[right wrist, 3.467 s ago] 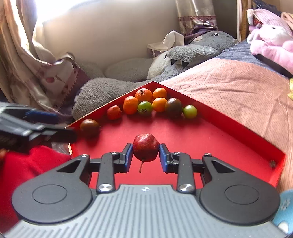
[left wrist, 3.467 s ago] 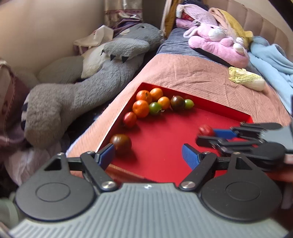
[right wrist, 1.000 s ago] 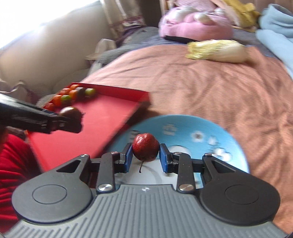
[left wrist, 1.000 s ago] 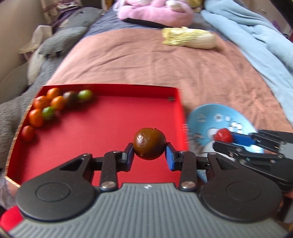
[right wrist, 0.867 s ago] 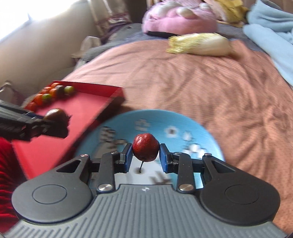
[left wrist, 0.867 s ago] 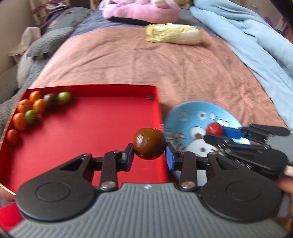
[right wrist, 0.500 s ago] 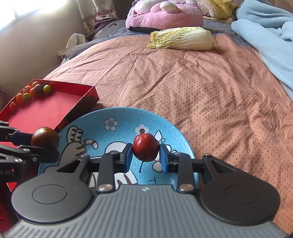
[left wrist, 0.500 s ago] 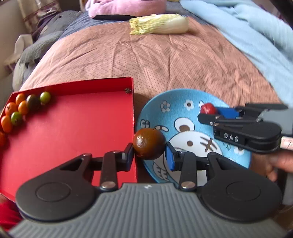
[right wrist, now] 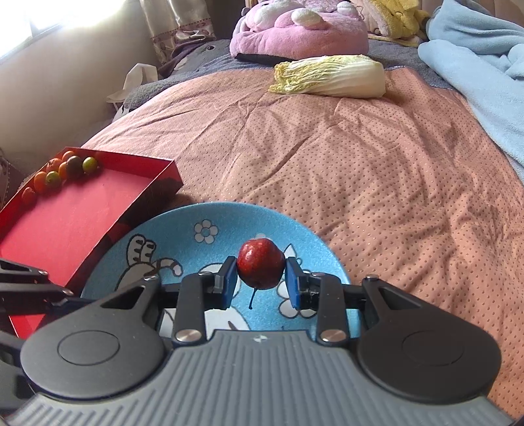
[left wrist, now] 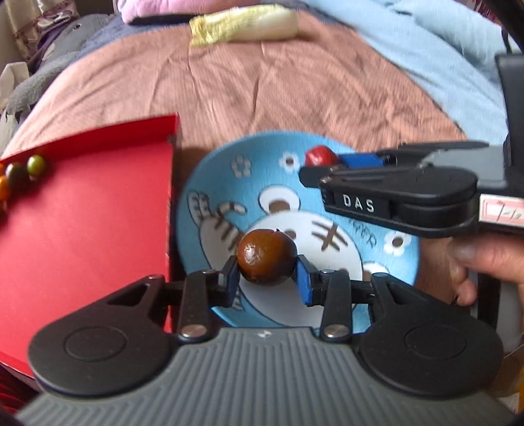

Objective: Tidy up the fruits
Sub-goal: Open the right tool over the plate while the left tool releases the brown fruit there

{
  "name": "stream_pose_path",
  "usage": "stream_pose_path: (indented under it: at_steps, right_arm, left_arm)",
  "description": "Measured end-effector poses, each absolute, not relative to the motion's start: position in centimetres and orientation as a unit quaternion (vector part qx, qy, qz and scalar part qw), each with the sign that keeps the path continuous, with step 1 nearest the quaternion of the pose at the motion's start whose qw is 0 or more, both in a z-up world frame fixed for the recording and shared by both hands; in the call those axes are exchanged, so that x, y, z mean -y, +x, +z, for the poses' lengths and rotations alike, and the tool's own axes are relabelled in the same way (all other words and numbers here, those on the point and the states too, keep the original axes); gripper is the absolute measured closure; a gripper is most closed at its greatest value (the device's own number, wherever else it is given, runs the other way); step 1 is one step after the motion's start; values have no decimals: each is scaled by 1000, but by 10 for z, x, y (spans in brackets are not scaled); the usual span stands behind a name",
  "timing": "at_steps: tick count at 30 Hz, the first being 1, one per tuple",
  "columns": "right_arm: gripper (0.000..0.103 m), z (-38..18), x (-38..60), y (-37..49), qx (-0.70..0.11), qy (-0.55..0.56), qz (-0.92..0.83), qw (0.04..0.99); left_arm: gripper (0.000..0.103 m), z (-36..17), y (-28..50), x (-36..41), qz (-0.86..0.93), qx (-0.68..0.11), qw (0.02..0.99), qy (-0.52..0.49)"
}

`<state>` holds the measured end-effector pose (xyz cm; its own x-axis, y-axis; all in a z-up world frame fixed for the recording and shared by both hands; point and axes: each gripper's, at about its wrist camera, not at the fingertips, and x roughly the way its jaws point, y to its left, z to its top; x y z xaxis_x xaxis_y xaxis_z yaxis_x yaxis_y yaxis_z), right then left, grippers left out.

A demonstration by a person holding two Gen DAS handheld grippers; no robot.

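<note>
My left gripper (left wrist: 267, 278) is shut on a dark brown round fruit (left wrist: 267, 255) and holds it over the near middle of a blue cartoon plate (left wrist: 209, 170). My right gripper (right wrist: 261, 284) is shut on a small red fruit (right wrist: 261, 267) with a stem, above the same plate (right wrist: 229, 222); it also shows in the left wrist view (left wrist: 324, 164), holding the red fruit (left wrist: 317, 156) over the plate's far right part. A red tray (right wrist: 75, 222) left of the plate holds several small orange, green and dark fruits (right wrist: 62, 170) in its far corner.
The plate and tray lie on a pink dotted bedspread (right wrist: 360, 157). A napa cabbage (right wrist: 330, 77) lies farther back, with a pink plush toy (right wrist: 298, 26) behind it, a light blue blanket (right wrist: 484, 75) at the right and a grey plush (left wrist: 42, 75) at the left.
Both grippers have carried their fruits from the red tray to above the blue plate. In the last half second the left one moved right, from the plate's left rim to over its middle.
</note>
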<state>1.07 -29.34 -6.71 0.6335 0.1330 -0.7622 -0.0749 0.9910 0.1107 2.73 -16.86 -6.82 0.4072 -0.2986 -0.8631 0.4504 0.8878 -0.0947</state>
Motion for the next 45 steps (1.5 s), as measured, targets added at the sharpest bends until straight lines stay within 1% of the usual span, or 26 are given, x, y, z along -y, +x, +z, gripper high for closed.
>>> stream_pose_path:
  at_steps: [12,13,14,15,16,17,18,32,38,45]
  right_arm:
    - [66,-79,278,17,-439,37,68,895]
    - [64,-78,279,17,-439,41,68,895]
    - [61,-78,279,17,-439,44,68,895]
    - [57,-77,280,17,-438,45,67,896]
    - [47,-75,279,16,-436,45,64,897]
    - [39,-73,280,15,-433,47,63,898]
    - [37,-71,280,14,-430,49,63,899]
    - [36,-33,279,-7,-384,70,52,919]
    - [35,-17,262,-8,-370,59,66,925]
    - [35,-10,236,-7,-370,43,87,924]
  left_arm:
    - [62,-71,22,172,-230,-494,834,87]
    - [56,-70,22,172,-231,-493,834,88]
    - [52,-69,21,171,-230,-491,836,88]
    - [42,-67,20,170,-228,-487,838,88]
    - [36,-65,20,169,-227,-483,841,86]
    - [35,-63,19,168,-227,-480,843,85]
    - [35,-61,19,167,-228,-478,844,85]
    - [35,-38,10,141,-218,-450,862,85]
    - [35,-31,19,116,-187,-447,873,65]
    - [35,-28,27,86,-151,-445,882,41]
